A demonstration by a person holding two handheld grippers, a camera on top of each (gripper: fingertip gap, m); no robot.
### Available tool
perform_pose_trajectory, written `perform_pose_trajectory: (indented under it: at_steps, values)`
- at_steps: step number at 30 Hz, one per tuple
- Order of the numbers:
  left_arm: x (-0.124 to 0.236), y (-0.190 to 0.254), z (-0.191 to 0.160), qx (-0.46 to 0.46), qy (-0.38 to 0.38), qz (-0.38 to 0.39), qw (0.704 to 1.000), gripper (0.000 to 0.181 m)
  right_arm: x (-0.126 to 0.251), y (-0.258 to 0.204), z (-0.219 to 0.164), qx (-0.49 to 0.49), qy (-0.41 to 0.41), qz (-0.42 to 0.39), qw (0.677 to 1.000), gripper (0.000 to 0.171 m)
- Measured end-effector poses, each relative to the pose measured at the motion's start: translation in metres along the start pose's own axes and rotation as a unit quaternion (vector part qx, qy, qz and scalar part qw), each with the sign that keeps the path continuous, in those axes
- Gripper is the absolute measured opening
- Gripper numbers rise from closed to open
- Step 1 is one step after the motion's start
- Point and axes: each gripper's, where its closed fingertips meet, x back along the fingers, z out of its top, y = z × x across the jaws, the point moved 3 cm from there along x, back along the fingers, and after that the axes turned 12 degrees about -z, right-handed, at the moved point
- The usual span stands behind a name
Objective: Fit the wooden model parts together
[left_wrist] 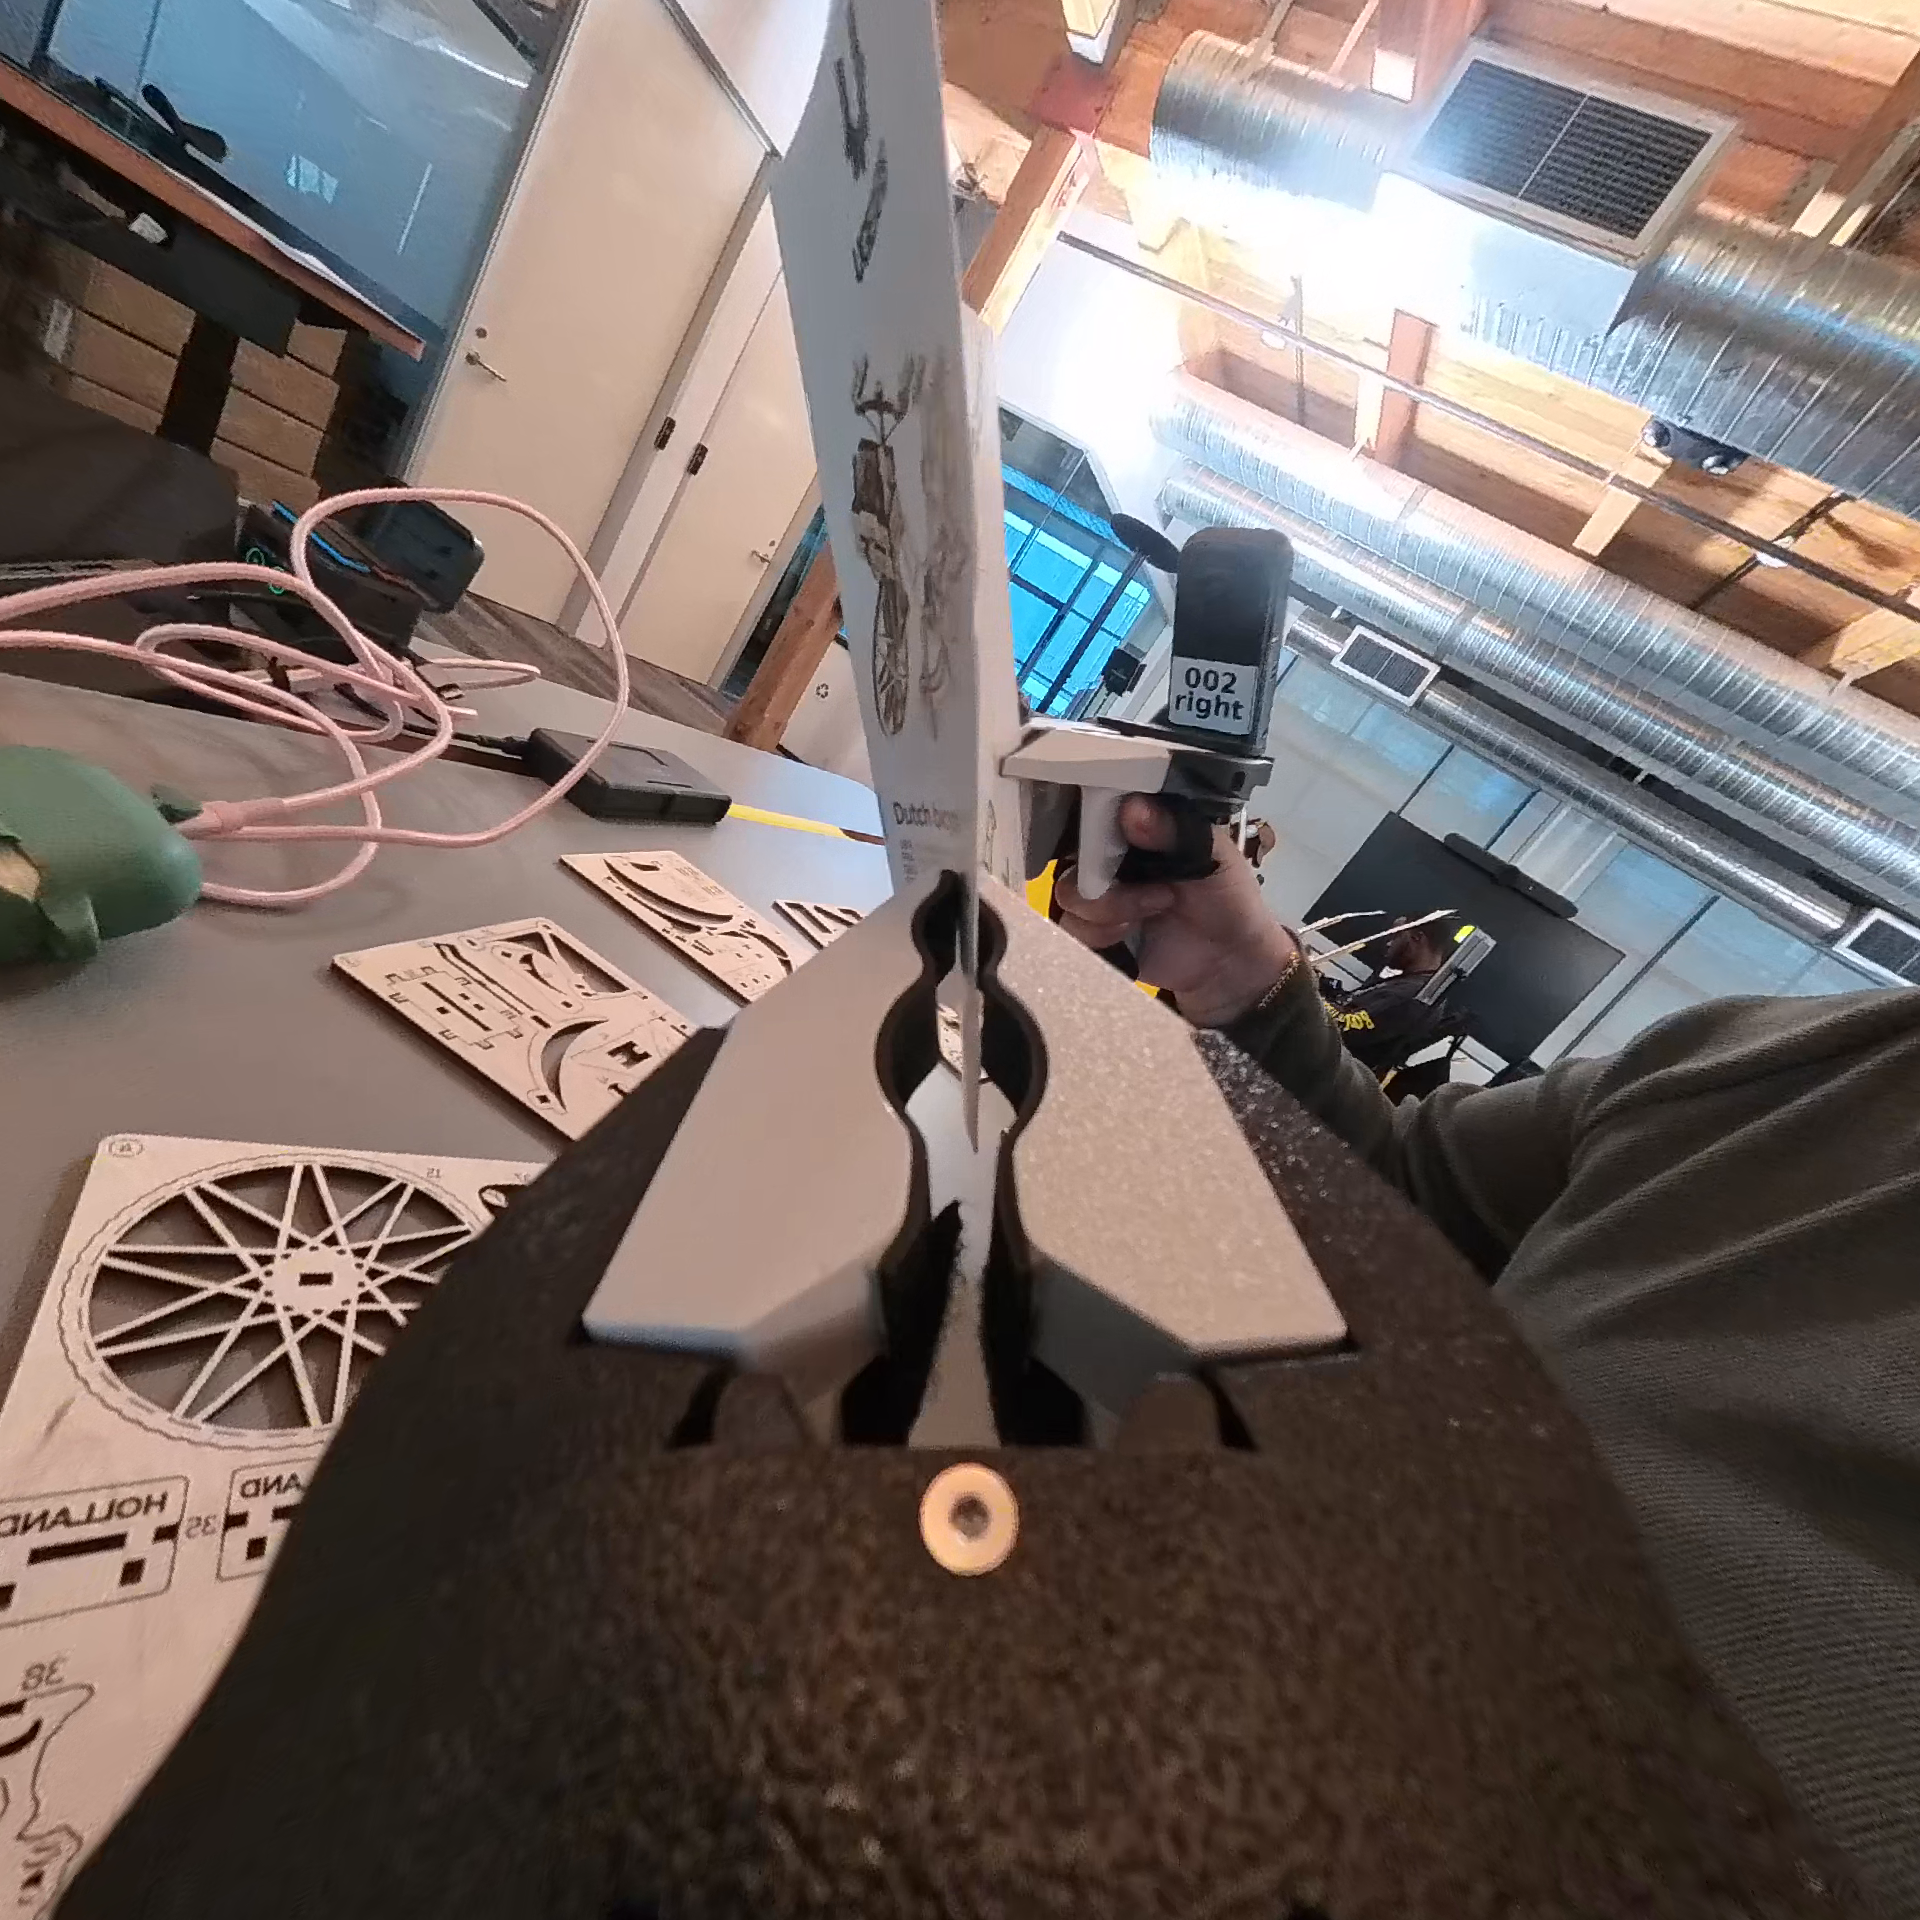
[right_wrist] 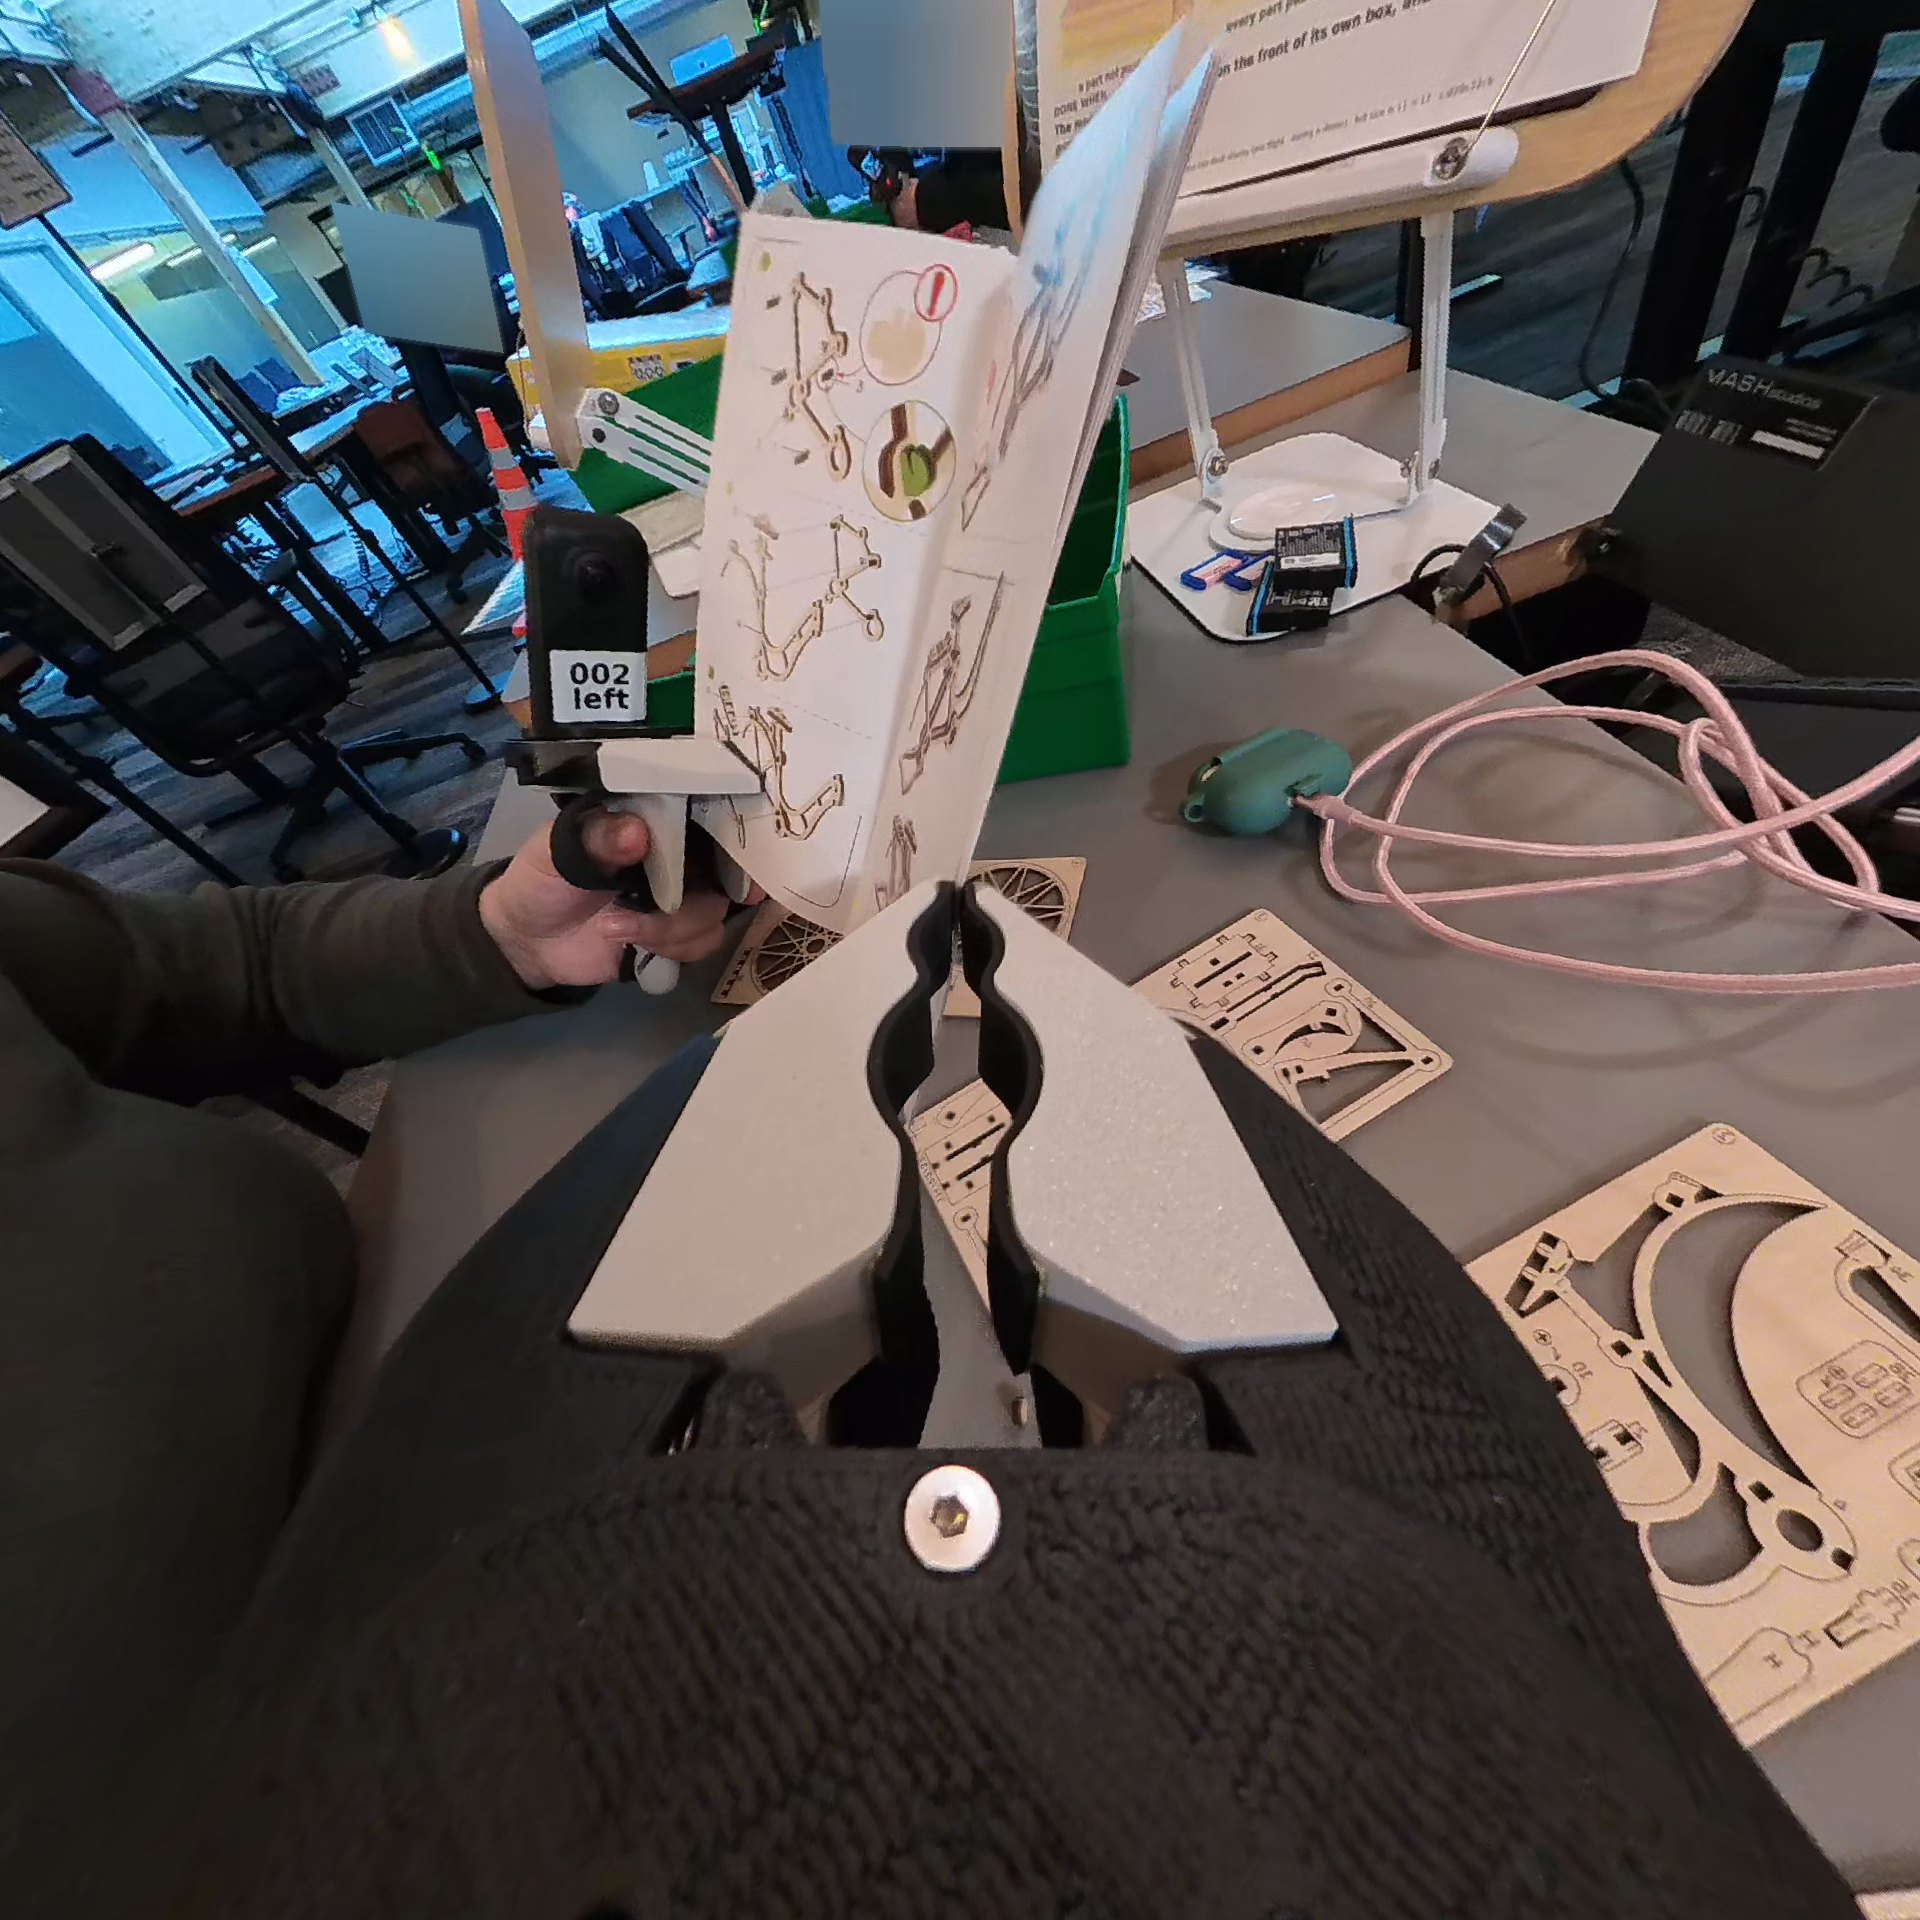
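A white instruction booklet [right_wrist: 831,561] with printed assembly drawings is held upright above the grey table, open between both grippers. My left gripper [left_wrist: 961,904] is shut on the booklet's lower edge [left_wrist: 914,582]. My right gripper [right_wrist: 958,904] is shut on the booklet's pages near the bottom. Each gripper also shows in the other's view: the right one [left_wrist: 1023,764], the left one [right_wrist: 727,779]. Several laser-cut wooden part sheets lie flat on the table: a spoked-wheel sheet [left_wrist: 249,1340], a frame sheet [left_wrist: 499,1013], another [right_wrist: 1309,1023] and a large one [right_wrist: 1704,1392].
A pink cable [right_wrist: 1621,821] loops over the table to a green earbud case [right_wrist: 1262,795]. A green bin [right_wrist: 1075,644], a white stand base [right_wrist: 1320,520] and a black box [left_wrist: 634,774] stand behind. The table edge is on the left of the right wrist view. Tip to tip, the grippers are about 10 centimetres apart. From either gripper's tips it is about 20 centimetres to the green earbud case [right_wrist: 1262,795].
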Motion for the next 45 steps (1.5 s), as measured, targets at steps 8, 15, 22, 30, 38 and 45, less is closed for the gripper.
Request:
perform_pose_trajectory:
  at_steps: [8,15,22,30,38,45]
  values:
    - [0.002,-0.006,-0.002,0.012,-0.006,0.016,1.000,0.000,-0.004,-0.001,-0.006,-0.001,-0.015,0.003,1.000,0.000]
    - [0.003,-0.007,-0.003,0.021,-0.004,0.018,1.000,0.000,-0.005,0.001,-0.008,-0.005,-0.019,0.005,1.000,0.000]
    - [0.003,-0.008,-0.003,0.023,-0.003,0.021,1.000,0.000,-0.006,0.001,-0.009,-0.009,-0.025,0.002,1.000,0.002]
    - [0.004,-0.010,-0.002,0.023,0.001,0.025,0.999,0.000,-0.006,0.003,-0.009,-0.013,-0.027,0.000,1.000,0.015]
    - [0.008,-0.017,-0.004,0.020,-0.013,0.053,0.998,0.000,0.010,0.018,0.003,0.007,-0.015,-0.040,0.999,0.021]
    - [0.012,-0.031,-0.001,0.034,-0.044,0.087,0.995,0.000,0.039,0.054,0.012,0.065,-0.026,-0.137,0.988,0.027]
